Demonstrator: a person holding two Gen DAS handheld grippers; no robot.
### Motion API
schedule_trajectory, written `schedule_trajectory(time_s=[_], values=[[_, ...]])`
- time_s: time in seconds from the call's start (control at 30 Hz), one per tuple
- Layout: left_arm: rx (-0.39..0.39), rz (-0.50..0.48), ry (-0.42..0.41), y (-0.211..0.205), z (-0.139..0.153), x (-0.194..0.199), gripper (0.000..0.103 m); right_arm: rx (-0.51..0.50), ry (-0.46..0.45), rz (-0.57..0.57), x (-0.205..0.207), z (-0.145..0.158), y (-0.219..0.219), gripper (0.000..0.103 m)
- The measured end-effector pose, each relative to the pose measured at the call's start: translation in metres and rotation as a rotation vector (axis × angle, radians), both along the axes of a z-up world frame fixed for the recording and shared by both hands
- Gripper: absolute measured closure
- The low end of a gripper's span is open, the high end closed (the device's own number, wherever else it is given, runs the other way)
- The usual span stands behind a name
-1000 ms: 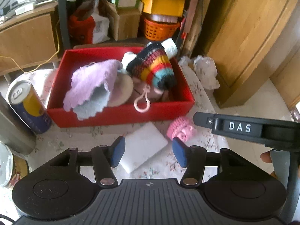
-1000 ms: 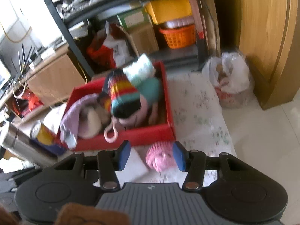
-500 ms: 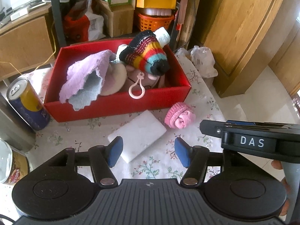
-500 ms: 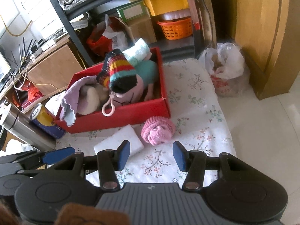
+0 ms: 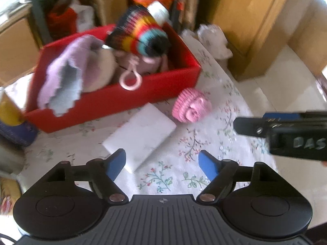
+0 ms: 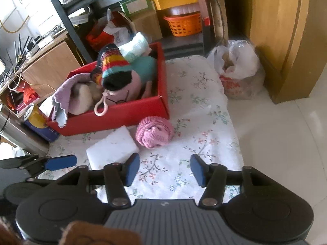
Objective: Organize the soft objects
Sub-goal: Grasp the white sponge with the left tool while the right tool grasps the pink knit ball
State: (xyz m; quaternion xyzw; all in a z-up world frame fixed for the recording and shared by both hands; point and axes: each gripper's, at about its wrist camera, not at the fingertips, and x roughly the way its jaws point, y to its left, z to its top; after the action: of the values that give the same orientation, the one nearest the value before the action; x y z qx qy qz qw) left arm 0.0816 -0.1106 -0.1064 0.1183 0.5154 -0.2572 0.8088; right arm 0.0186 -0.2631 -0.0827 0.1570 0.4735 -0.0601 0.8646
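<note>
A red box on the floral cloth holds a striped knit hat, a lilac cloth and plush toys. In front of it lie a white sponge block and a pink knitted item. My left gripper hovers just short of the sponge, jaws opening, nothing between them. My right gripper hangs short of the pink item, jaws opening and empty. Each gripper's finger shows at the edge of the other's view.
A drink can stands left of the box. Behind are a black shelf with cardboard boxes and an orange basket. A plastic bag sits on the floor by a wooden cabinet. The cloth's right edge meets pale tile floor.
Both grippers' jaws have widened. The left one has sunk and rolled, so the sponge sits closer to its fingers. The right one has pulled back from the box, bringing the pink item fully into view.
</note>
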Motion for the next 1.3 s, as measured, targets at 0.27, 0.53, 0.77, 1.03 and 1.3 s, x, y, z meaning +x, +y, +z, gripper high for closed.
schedule_trajectory(time_s=[0.27,0.53,0.77,1.03,1.3], values=[[0.033,-0.013,0.021,-0.004,-0.025,0.035,0.026,0.028,0.002,-0.010,0.002,-0.002,-0.013,0.074],[0.087,-0.056,0.012,-0.016,-0.045,0.054,0.021,0.077,0.004,-0.010,0.005,-0.003,-0.018,0.074],[0.093,0.007,0.017,-0.008,-0.054,0.067,0.025,0.109,-0.002,-0.004,0.005,-0.003,-0.017,0.074],[0.072,0.145,0.058,0.010,-0.044,0.074,0.060,0.102,-0.020,0.000,0.006,-0.001,-0.014,0.074],[0.027,0.245,0.135,0.034,-0.032,0.055,0.078,0.104,-0.046,-0.007,0.008,0.003,-0.012,0.074]])
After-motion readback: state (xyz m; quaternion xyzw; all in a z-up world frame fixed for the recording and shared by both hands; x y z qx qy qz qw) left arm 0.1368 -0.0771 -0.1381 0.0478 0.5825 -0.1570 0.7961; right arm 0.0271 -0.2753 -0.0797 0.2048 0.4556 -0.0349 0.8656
